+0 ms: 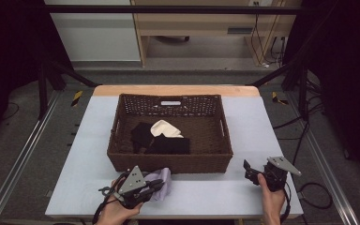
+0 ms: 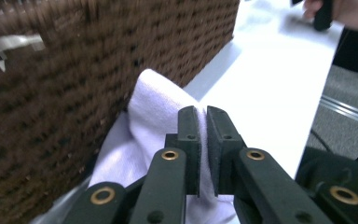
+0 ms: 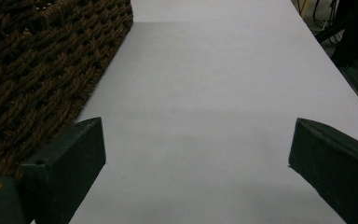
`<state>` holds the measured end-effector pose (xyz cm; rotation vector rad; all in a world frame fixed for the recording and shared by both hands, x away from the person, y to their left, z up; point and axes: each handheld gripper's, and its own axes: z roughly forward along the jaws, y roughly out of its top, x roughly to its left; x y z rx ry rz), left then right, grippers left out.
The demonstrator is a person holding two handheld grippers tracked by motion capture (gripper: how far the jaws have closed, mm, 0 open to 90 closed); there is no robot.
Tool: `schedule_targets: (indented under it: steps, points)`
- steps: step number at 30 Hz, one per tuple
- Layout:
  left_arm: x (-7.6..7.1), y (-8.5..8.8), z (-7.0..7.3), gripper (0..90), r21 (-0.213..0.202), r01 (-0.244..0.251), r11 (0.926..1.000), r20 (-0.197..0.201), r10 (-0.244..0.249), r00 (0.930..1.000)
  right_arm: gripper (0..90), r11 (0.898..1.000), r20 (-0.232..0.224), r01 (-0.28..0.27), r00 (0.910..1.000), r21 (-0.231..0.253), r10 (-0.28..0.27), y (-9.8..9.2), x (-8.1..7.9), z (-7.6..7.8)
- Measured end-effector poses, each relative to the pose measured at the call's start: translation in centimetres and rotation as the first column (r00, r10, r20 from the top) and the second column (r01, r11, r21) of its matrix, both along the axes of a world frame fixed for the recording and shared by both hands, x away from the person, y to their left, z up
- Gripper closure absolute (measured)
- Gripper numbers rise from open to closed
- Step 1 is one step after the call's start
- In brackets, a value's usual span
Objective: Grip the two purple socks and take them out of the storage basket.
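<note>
A pale lilac cloth (image 1: 165, 179) lies bunched on the white table against the front wall of a brown wicker basket (image 1: 168, 162). My left gripper (image 1: 156, 186) is low at the table's front left, its jaws nearly together with a fold of the cloth (image 2: 154, 105) pinched between them (image 2: 203, 119). The basket wall (image 2: 74, 60) rises close on the left of that view. My right gripper (image 1: 249, 169) hovers right of the basket's front corner, open (image 3: 196, 144), with bare table between its jaws.
Inside the basket lie black cloths (image 1: 166, 143) and a cream one (image 1: 165, 127). The white table top (image 1: 262, 122) has free room on both sides of the basket. Dark frame posts and cables stand beyond the table's edges.
</note>
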<state>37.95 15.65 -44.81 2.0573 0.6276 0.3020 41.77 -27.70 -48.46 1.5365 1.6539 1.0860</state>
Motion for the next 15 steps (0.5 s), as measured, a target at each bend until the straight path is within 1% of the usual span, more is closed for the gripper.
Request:
schedule_targets:
  steps: [1, 2, 3, 4, 5, 6, 7, 8, 9, 10, 12, 15]
  points:
    - [0.1, 0.0, -0.2, 81.5, 0.001, 0.0, 1.0, -0.006, 0.0, 1.0, 4.2, 1.0, -0.003, 0.0, 1.0, 0.002, 0.0, 0.0, 0.0, 0.0]
    - [0.2, -0.1, -0.4, 75.8, 0.001, 0.0, 1.0, -0.012, 0.0, 0.9999, 4.2, 1.0, -0.003, -0.001, 1.0, 0.002, 0.001, 0.0, 0.0, 0.0]
    - [0.3, -0.1, -0.6, 75.8, -0.002, -0.002, 1.0, -0.014, 0.002, 0.9999, 4.2, 1.0, -0.003, -0.001, 1.0, 0.002, 0.001, 0.0, 0.0, 0.0]
    - [0.3, -0.1, -0.6, 71.7, -0.005, -0.003, 1.0, -0.013, 0.003, 0.9999, 4.2, 1.0, -0.002, 0.0, 1.0, 0.001, 0.0, 0.0, 0.0, 0.0]
    - [0.3, 0.0, -0.6, 66.8, -0.004, -0.005, 1.0, -0.007, 0.005, 1.0, 4.3, 1.0, -0.002, 0.0, 1.0, 0.002, 0.0, 0.0, 0.0, 0.0]
    - [0.3, 0.0, -0.6, 59.3, -0.009, -0.01, 0.9999, -0.001, 0.01, 1.0, 4.3, 1.0, -0.003, -0.001, 1.0, 0.001, 0.001, 0.0, 0.0, 0.0]
    - [0.2, 0.2, -0.5, 55.4, -0.028, -0.02, 0.9994, 0.012, 0.021, 0.9997, 4.2, 1.0, -0.002, -0.002, 1.0, -0.001, 0.002, 0.0, 0.0, 0.0]
    - [0.2, 0.4, -0.4, 51.4, -0.038, -0.027, 0.9989, 0.021, 0.027, 0.9994, 4.3, 1.0, -0.002, -0.002, 1.0, -0.001, 0.002, 0.0, 0.0, 0.0]
    - [0.2, 0.4, -0.4, 48.8, -0.038, -0.027, 0.9989, 0.021, 0.027, 0.9994, 4.3, 1.0, -0.002, -0.002, 1.0, -0.001, 0.002, 0.0, 0.0, 0.0]
    - [0.1, 0.6, -0.3, 48.8, -0.047, -0.032, 0.9984, 0.027, 0.034, 0.9991, 4.2, 1.0, -0.002, -0.002, 1.0, -0.001, 0.002, 0.0, 0.0, 0.0]
    - [0.0, 1.0, -0.1, 43.2, -0.063, -0.039, 0.9973, 0.028, 0.041, 0.9988, 4.2, 1.0, -0.002, 0.0, 1.0, 0.001, 0.0, 0.0, 0.0, 0.0]
    - [-0.2, 1.7, 0.2, 41.3, -0.075, -0.055, 0.9957, 0.047, 0.059, 0.9971, 4.3, 1.0, -0.002, 0.0, 1.0, 0.002, 0.0, 0.0, 0.0, 0.0]
